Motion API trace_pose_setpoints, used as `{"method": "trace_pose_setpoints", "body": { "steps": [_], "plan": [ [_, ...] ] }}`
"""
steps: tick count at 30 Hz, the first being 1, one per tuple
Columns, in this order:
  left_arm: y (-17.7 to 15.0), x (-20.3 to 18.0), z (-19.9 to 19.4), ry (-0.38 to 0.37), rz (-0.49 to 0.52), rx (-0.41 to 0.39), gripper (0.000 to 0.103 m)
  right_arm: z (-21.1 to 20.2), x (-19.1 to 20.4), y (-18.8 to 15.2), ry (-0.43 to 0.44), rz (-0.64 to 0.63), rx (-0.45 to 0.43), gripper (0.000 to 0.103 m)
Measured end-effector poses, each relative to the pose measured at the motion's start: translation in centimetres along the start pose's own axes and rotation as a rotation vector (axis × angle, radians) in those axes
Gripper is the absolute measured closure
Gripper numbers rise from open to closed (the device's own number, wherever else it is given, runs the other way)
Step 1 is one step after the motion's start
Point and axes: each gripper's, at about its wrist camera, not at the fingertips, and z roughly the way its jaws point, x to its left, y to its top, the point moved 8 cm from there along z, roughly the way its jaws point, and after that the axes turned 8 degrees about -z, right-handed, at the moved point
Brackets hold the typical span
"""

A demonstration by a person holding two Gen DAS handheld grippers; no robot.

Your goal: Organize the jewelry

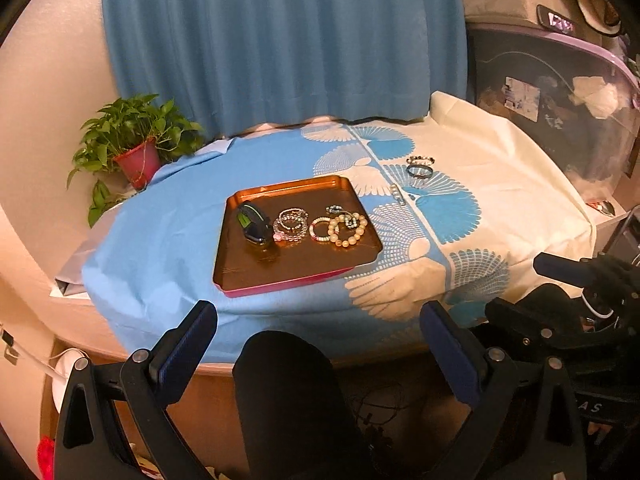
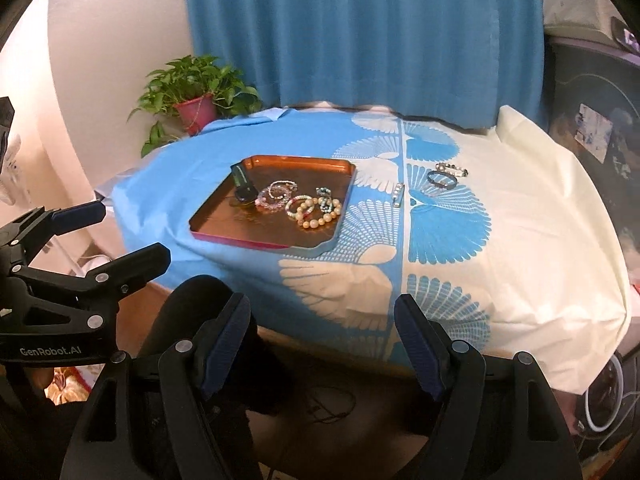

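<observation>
A copper tray (image 1: pixel 296 270) (image 2: pixel 240 232) sits on the blue side of the tablecloth. It holds a dark watch (image 1: pixel 253 222) (image 2: pixel 241 184), several bead bracelets (image 1: pixel 347 230) (image 2: pixel 318 212) and a pink crystal bracelet (image 1: pixel 291 224) (image 2: pixel 272 196). On the cloth to the right lie a small silver clip (image 1: pixel 396 193) (image 2: pixel 398 193), a dark bangle (image 1: pixel 419 171) (image 2: pixel 441 180) and a beaded bracelet (image 1: pixel 420 159) (image 2: pixel 452 168). My left gripper (image 1: pixel 318 320) (image 2: pixel 104 232) is open and empty, held before the table's front edge. My right gripper (image 2: pixel 322 320) is open and empty too, low at the table's front.
A potted plant (image 1: pixel 134 148) (image 2: pixel 196 96) stands at the table's back left. A blue curtain (image 1: pixel 280 40) (image 2: pixel 360 32) hangs behind. A clear storage bin (image 1: pixel 560 112) stands to the right. A dark knee (image 1: pixel 288 380) is below the table edge.
</observation>
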Motion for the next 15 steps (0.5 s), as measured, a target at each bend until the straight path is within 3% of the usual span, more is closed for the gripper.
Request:
{"method": "trace_pose_setpoints", "body": {
  "steps": [15],
  "plan": [
    [-0.2, -0.9, -2.0, -0.007, 0.016, -0.043, 0.003, -2.4, -0.4, -0.9, -0.023, 0.020, -0.026, 0.028]
  ]
}}
